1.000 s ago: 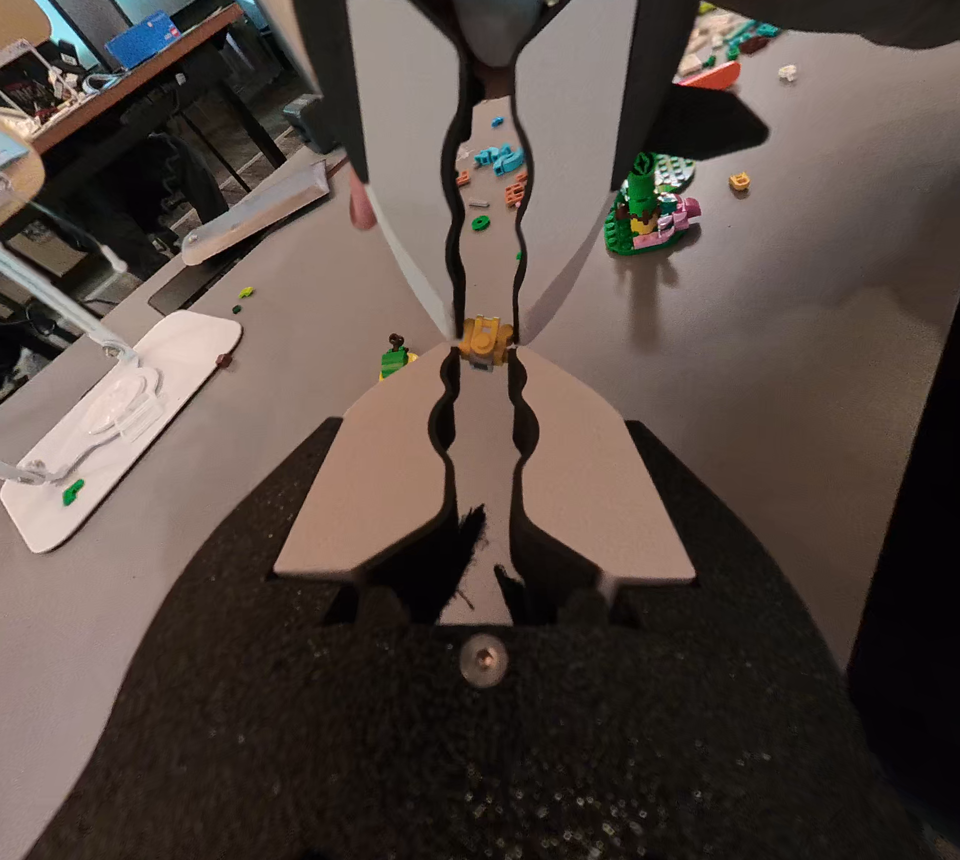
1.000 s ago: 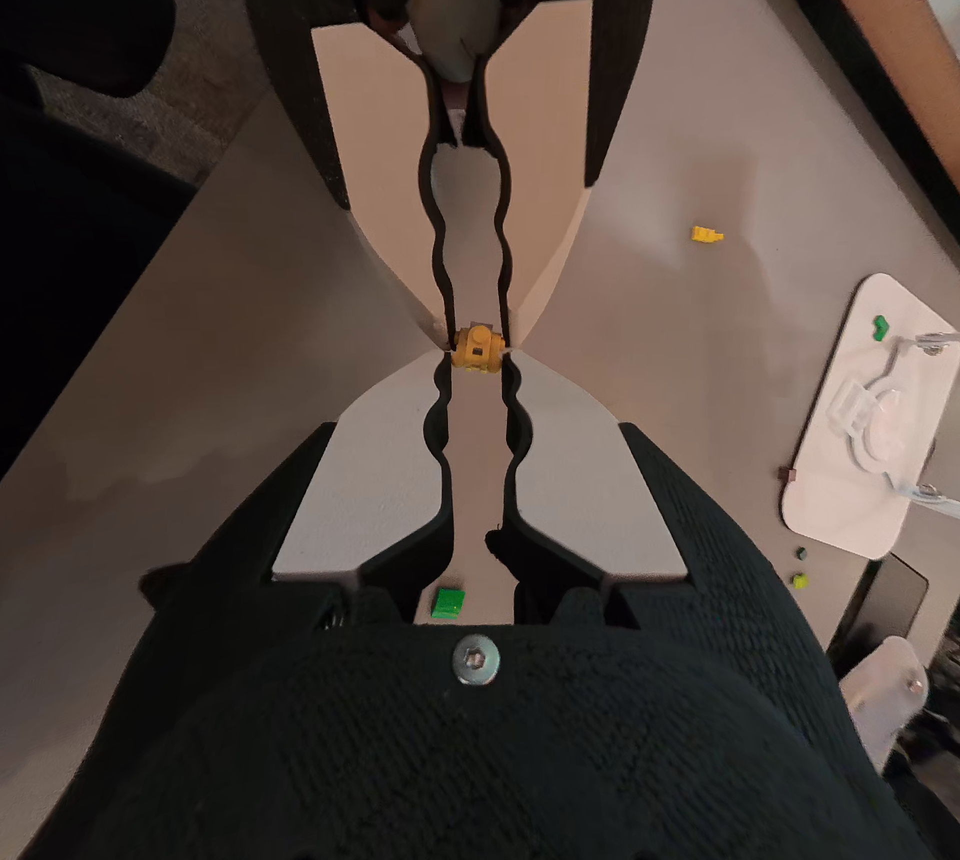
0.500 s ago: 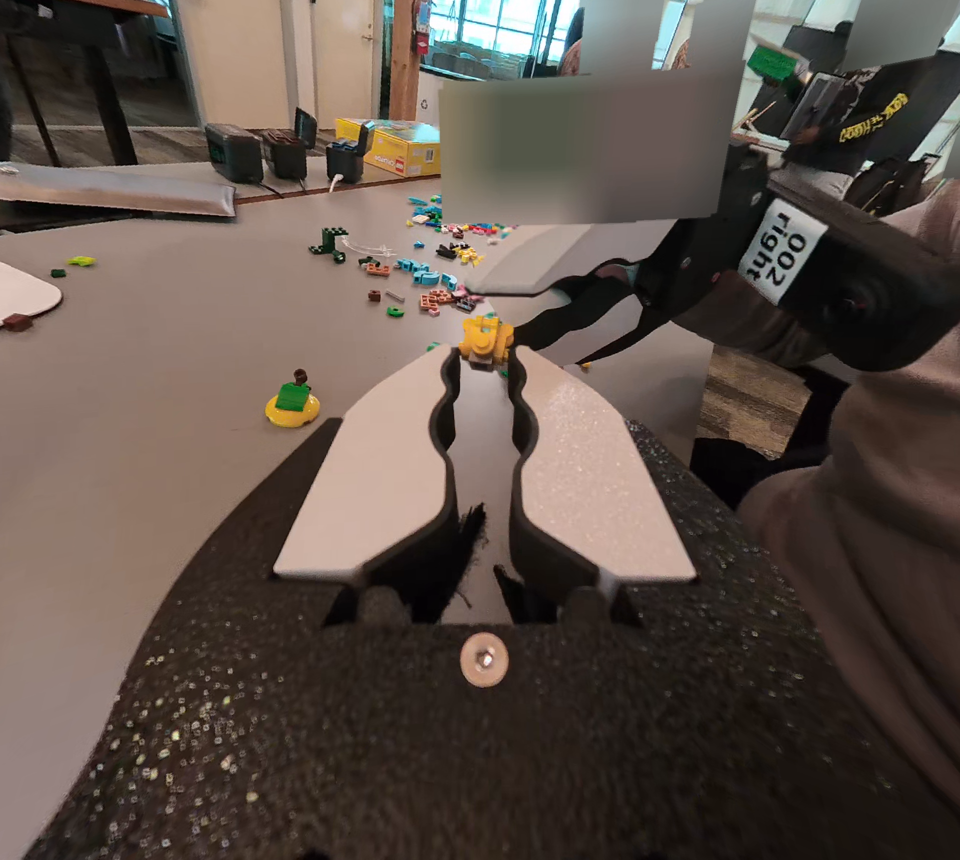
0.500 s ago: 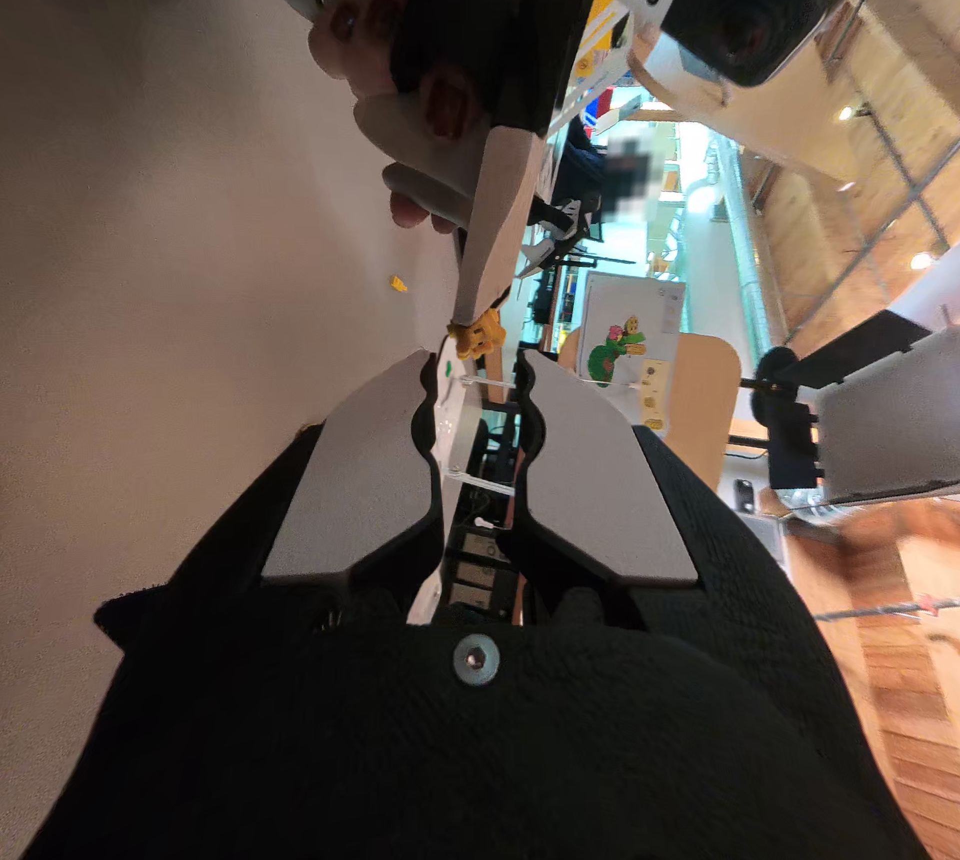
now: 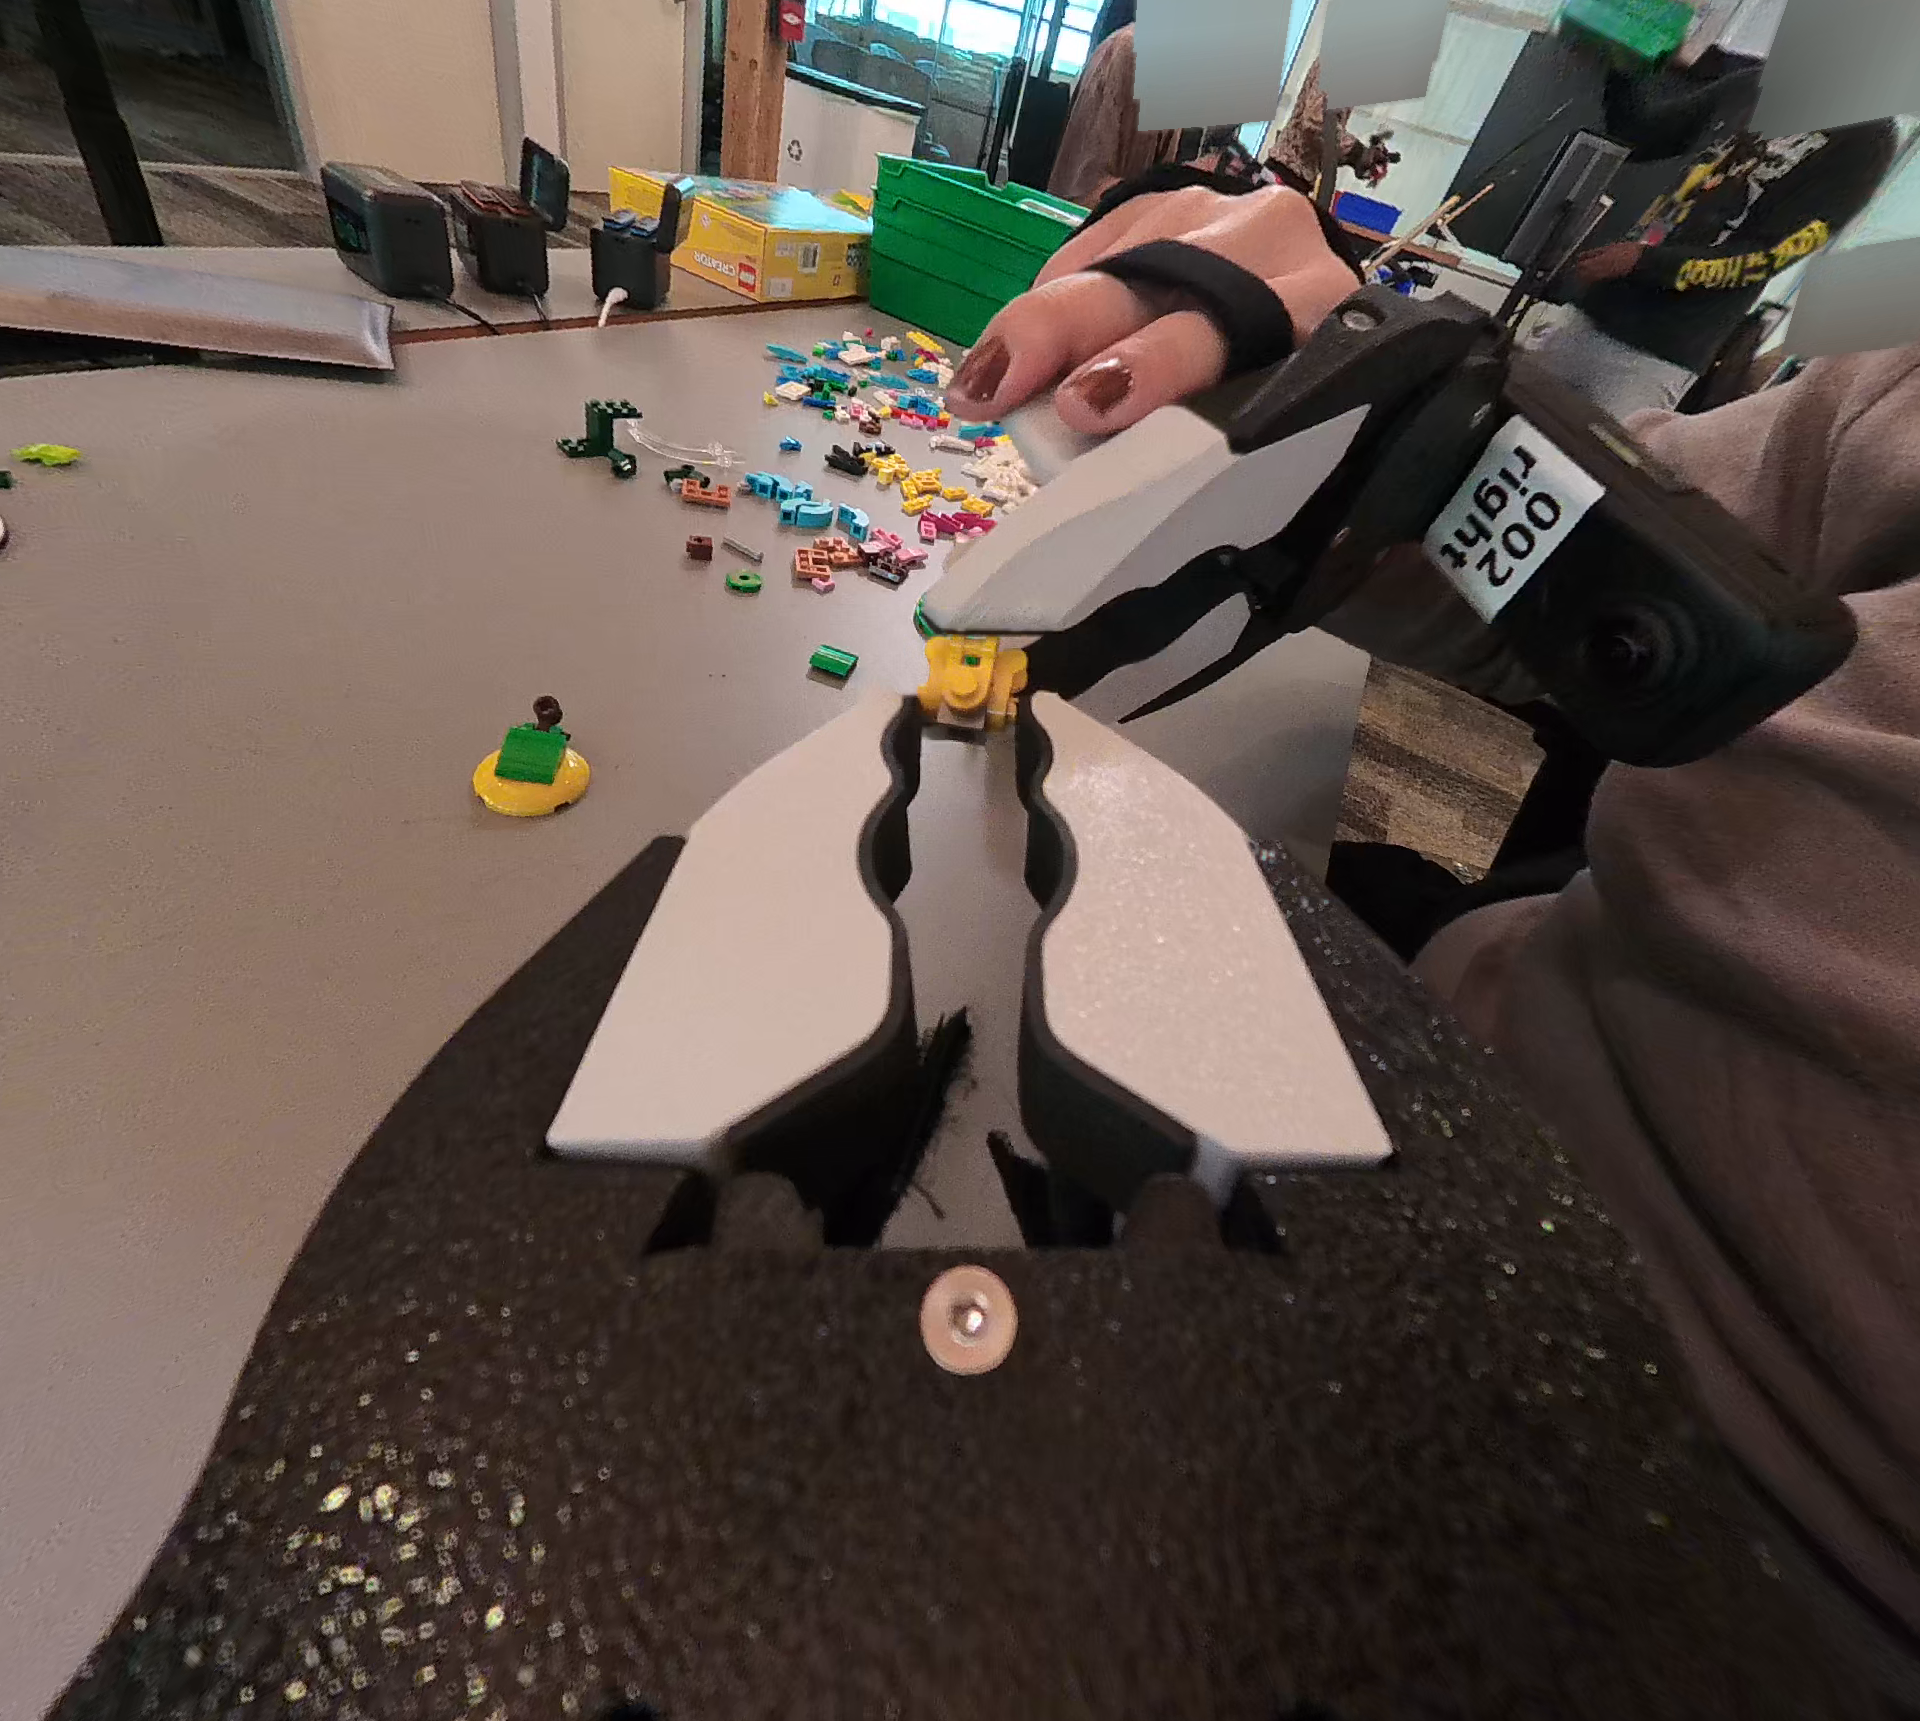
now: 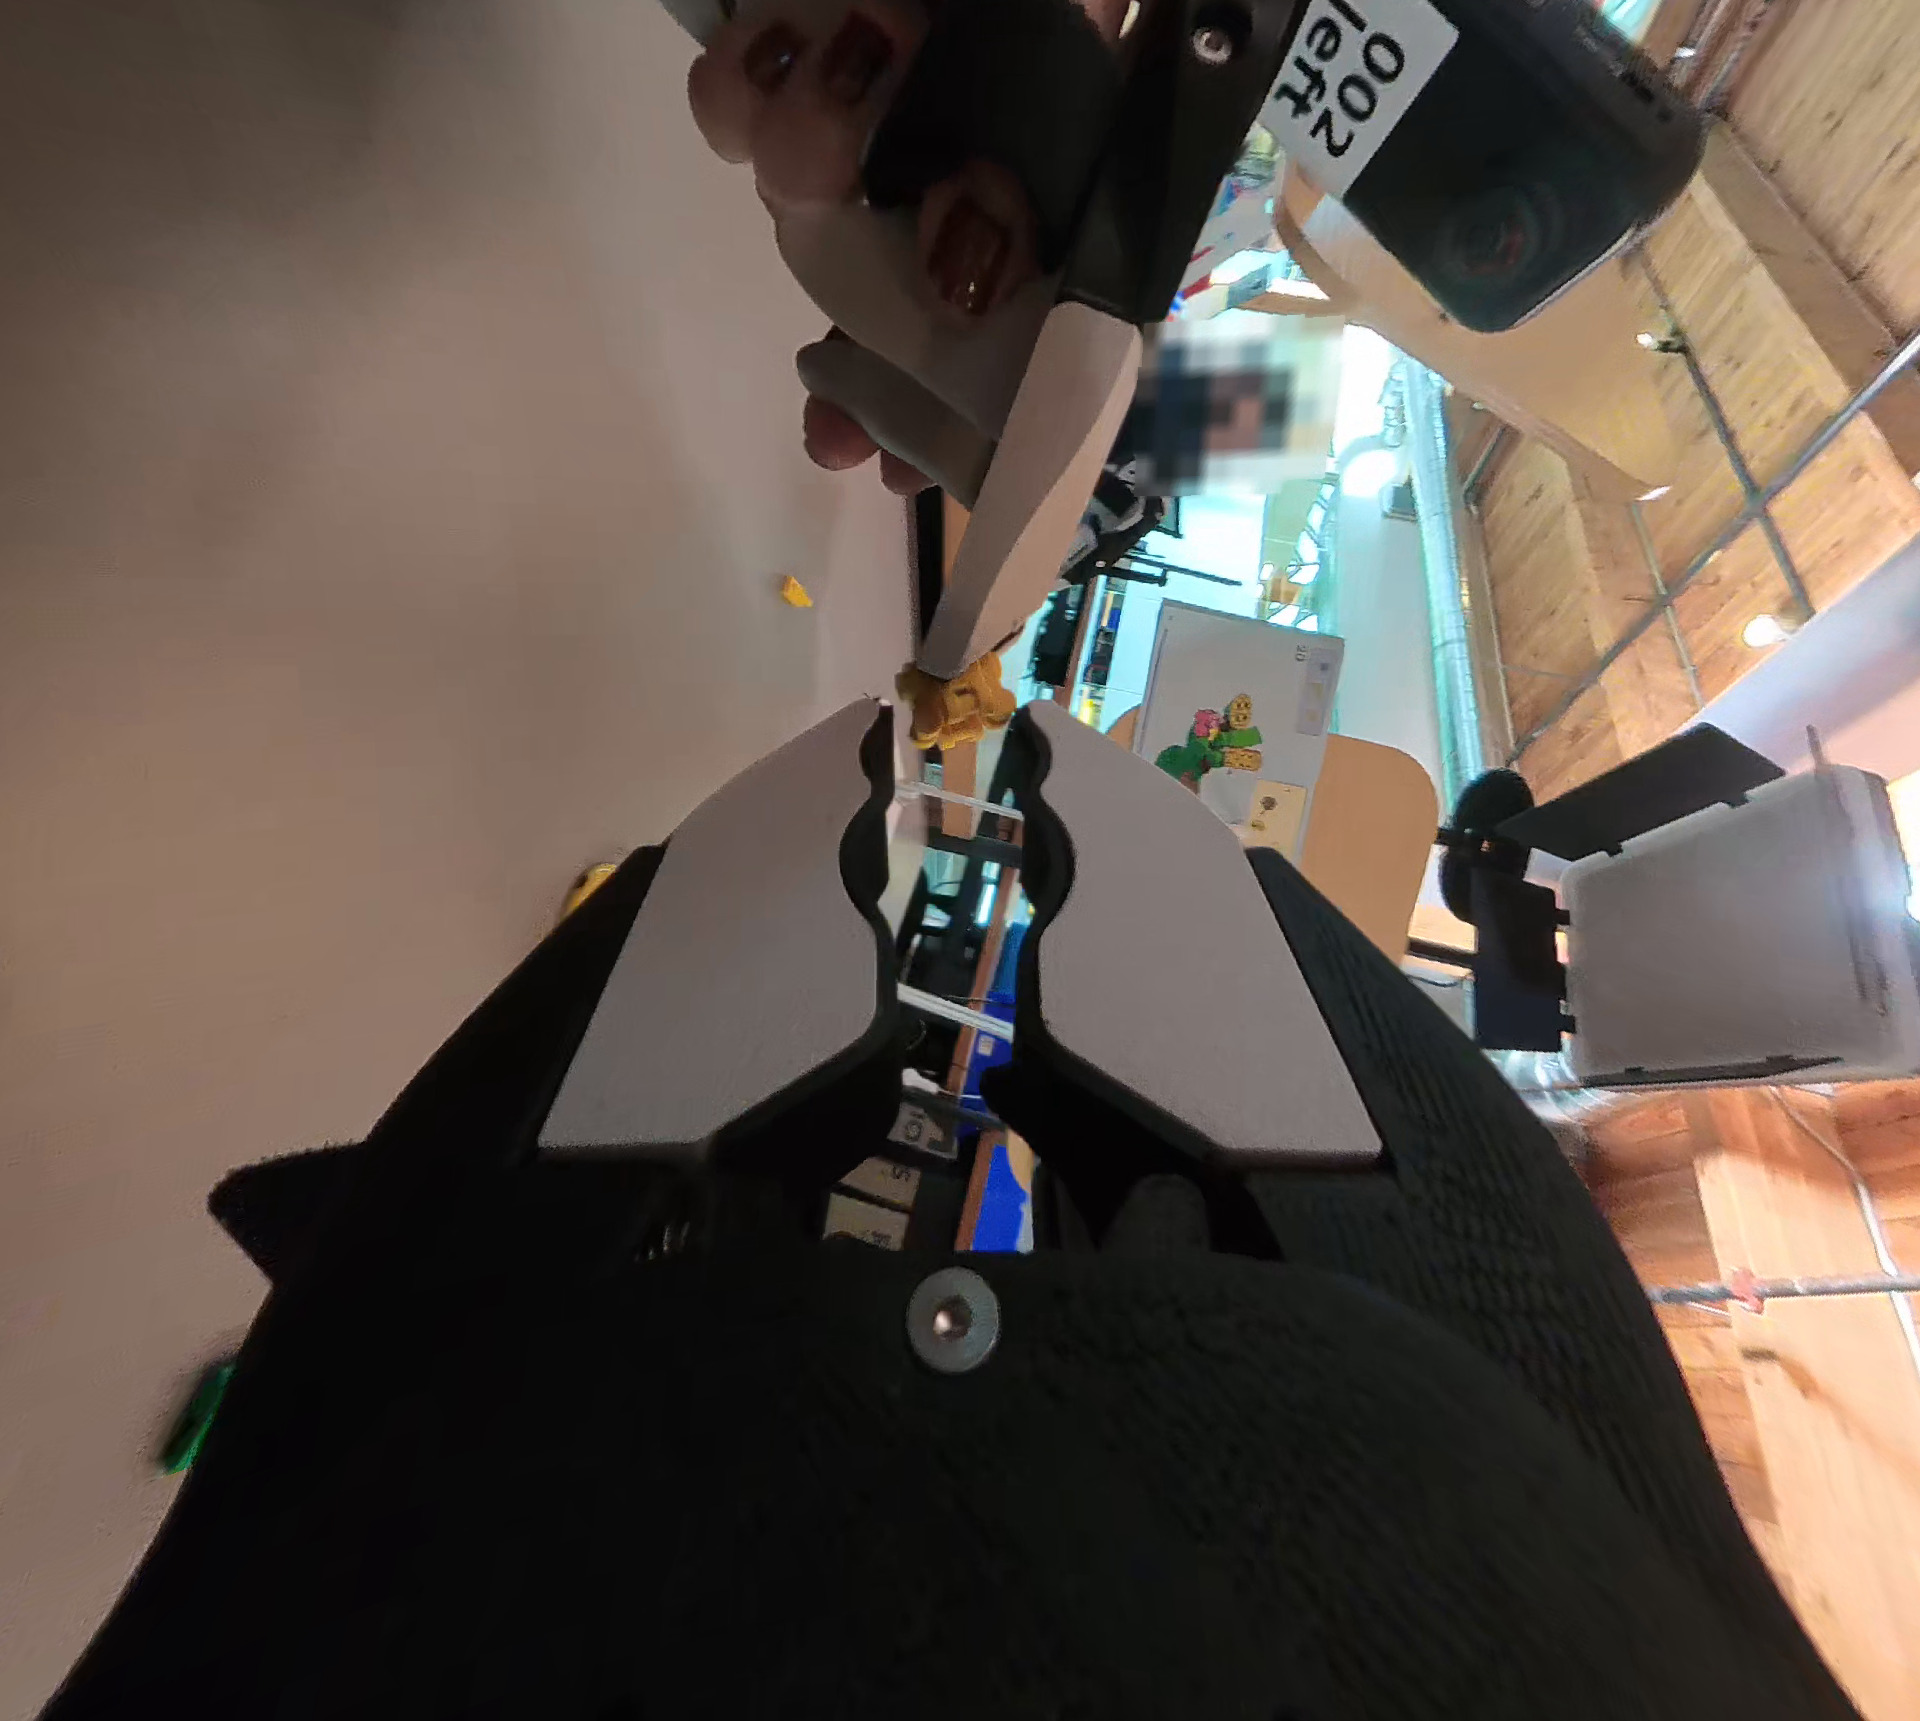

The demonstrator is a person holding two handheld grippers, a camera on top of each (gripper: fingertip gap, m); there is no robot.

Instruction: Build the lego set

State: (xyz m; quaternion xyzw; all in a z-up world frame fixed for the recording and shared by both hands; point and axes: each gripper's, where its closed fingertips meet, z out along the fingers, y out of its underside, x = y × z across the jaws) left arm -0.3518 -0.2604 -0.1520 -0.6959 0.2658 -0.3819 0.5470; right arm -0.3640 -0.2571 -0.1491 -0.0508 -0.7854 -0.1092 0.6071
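L gripper (image 5: 966, 715) fingers pinch yellow lego piece (image 5: 968, 682); R gripper (image 6: 951, 721) fingers narrowly apart, tips beside piece.

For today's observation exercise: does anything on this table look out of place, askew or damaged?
Nothing looks damaged. Loose bricks lie scattered across the grey table, and a few strays sit apart: a green piece and a small yellow-and-green build.
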